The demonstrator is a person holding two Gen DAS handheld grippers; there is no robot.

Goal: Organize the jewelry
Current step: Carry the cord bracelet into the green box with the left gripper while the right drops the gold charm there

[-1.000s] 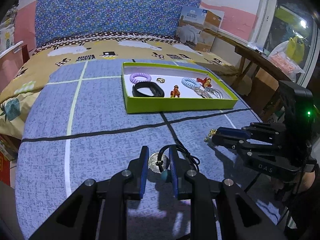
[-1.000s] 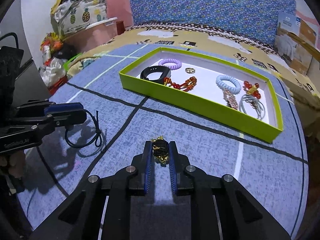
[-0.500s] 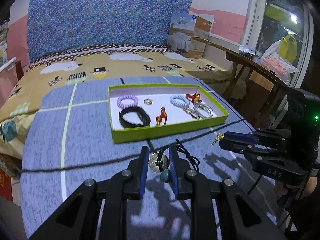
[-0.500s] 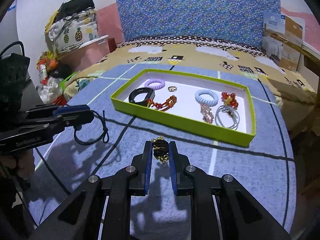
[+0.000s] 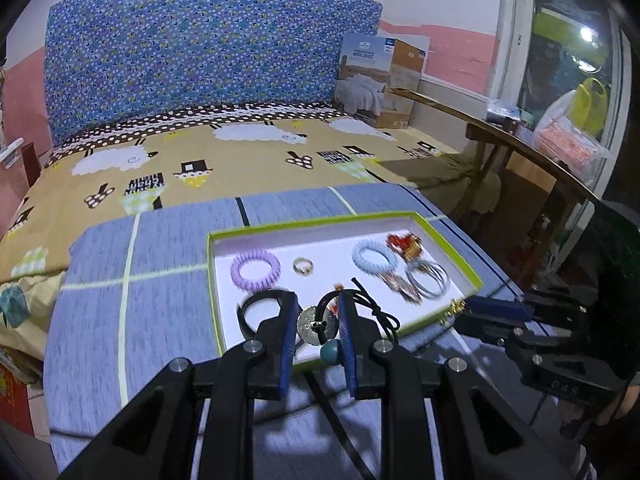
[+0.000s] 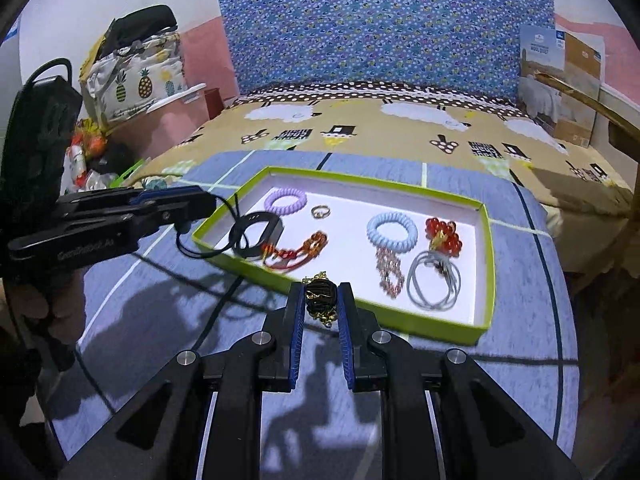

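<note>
Both tools nearer tray [image 6: 482, 322]; right view shows bracelet [image 6: 296, 254].

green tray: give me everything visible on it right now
The green tray is a shallow rectangular box lid, cardboard by its look, with lime walls and a white floor. It lies flat on the blue-grey cloth. Inside lie a purple coil tie, a ring, a black band, a blue coil tie, red beads and grey elastics. Neither gripper touches it.
</note>
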